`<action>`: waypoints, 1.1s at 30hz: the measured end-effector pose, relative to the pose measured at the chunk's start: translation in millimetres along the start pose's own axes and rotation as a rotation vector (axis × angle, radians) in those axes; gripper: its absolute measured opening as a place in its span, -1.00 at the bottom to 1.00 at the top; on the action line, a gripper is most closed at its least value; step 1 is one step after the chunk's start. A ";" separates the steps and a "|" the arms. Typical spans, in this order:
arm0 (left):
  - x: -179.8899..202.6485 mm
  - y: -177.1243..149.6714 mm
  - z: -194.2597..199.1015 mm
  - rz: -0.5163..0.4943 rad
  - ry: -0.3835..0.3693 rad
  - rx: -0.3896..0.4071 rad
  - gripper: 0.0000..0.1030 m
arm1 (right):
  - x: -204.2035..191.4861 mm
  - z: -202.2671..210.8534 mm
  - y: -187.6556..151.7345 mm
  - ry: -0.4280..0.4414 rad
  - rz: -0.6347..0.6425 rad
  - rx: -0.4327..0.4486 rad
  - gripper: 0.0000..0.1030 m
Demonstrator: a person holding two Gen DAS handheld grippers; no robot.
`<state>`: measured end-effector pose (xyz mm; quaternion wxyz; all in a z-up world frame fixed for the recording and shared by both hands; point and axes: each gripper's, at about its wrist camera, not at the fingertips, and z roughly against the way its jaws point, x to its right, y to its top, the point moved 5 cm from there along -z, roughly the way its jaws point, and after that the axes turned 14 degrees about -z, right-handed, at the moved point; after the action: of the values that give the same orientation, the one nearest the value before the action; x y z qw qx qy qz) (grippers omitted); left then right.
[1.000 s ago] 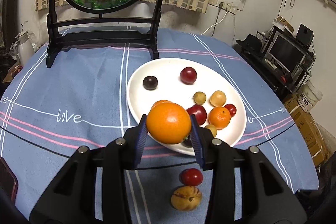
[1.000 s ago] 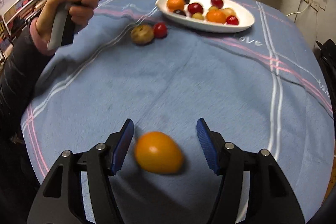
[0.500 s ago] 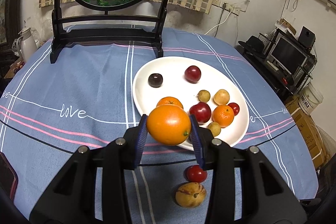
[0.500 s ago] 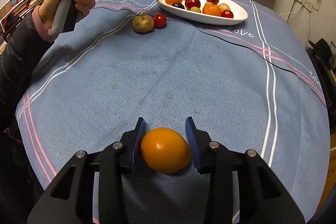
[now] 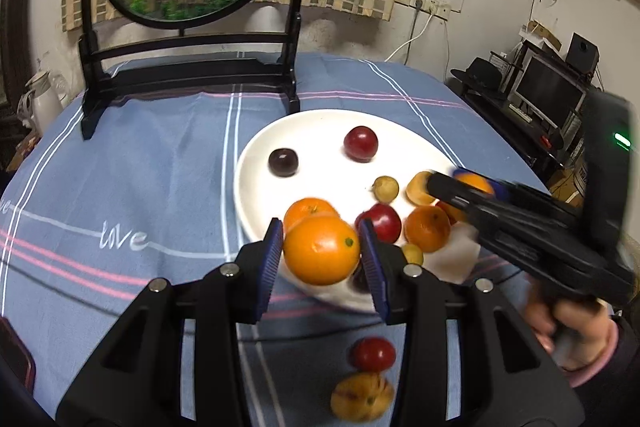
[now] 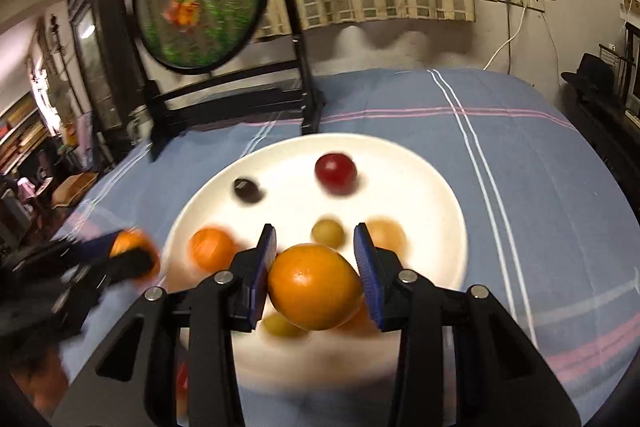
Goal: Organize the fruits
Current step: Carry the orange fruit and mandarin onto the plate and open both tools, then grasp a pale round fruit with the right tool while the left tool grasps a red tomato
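The left gripper [image 5: 322,254] holds an orange [image 5: 321,250] clamped between its blue pads above the near rim of the white plate [image 5: 256,171], which stands on the blue-clothed bench [image 5: 120,167]. The right gripper [image 6: 315,269], its jaws having just been closing, is pressed on a second orange [image 6: 314,287] and hangs over the same plate. A red fruit [image 5: 373,354] and a yellowish fruit [image 5: 362,395] lie touching on the cloth just short of the plate.

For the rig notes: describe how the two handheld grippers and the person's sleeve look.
The left gripper and the right gripper are matte black plastic with silver screws and ribbed blue pads. The right one's body carries a green light. A dark sleeve shows a pink cuff.
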<state>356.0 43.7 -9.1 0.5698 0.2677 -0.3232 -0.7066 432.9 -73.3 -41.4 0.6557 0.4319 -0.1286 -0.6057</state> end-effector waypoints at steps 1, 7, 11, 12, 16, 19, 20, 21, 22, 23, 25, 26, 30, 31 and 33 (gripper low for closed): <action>0.5 3.2 -2.6 -0.009 0.005 0.006 -0.22 | 0.0 -13.1 3.9 -0.016 -0.006 -0.012 -0.20; -4.6 16.7 2.8 -0.026 0.112 0.065 0.63 | -0.6 -13.5 8.1 0.005 -0.062 -0.009 0.16; -6.1 15.4 15.7 -0.042 0.110 0.069 0.63 | -3.5 8.5 1.7 0.034 -0.044 0.011 0.16; -8.3 13.7 19.6 -0.049 0.121 0.072 0.64 | -5.6 18.2 -2.9 0.053 -0.039 0.011 0.16; -33.3 2.8 40.3 -0.031 0.200 0.087 0.78 | -17.1 47.5 -21.1 0.123 0.008 0.004 0.16; -62.5 -11.1 51.2 0.060 0.233 0.074 0.80 | -28.3 61.0 -44.4 0.160 0.070 -0.053 0.16; -70.5 -16.2 52.7 0.092 0.244 0.067 0.81 | -32.8 63.4 -53.3 0.181 0.087 -0.079 0.16; -81.0 -24.4 53.9 0.141 0.253 0.056 0.81 | -38.1 65.5 -63.7 0.198 0.107 -0.103 0.16; -86.3 -29.2 54.3 0.166 0.251 0.049 0.81 | -44.1 66.1 -73.6 0.207 0.124 -0.127 0.16; -91.6 -35.6 54.0 0.194 0.248 0.038 0.81 | -48.8 66.1 -81.6 0.217 0.135 -0.150 0.16; -98.4 -46.0 52.2 0.233 0.255 0.008 0.81 | -58.7 66.8 -97.9 0.242 0.155 -0.198 0.17; -99.3 -50.2 52.2 0.242 0.261 -0.001 0.81 | -64.0 67.5 -106.3 0.246 0.173 -0.218 0.17; -94.6 -56.6 51.5 0.211 0.296 -0.028 0.81 | -74.8 67.0 -132.5 0.224 0.209 -0.293 0.04; -92.4 -55.7 51.6 0.201 0.296 -0.027 0.81 | -75.8 65.8 -136.6 0.208 0.215 -0.304 -0.02; -88.6 -55.9 51.6 0.188 0.287 -0.027 0.81 | -79.0 61.9 -143.6 0.180 0.227 -0.317 -0.06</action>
<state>300.5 146.1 -17.3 0.6772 0.3268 -0.2526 -0.6089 273.5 -11.9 -80.3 0.7882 0.3585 -0.0205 -0.4997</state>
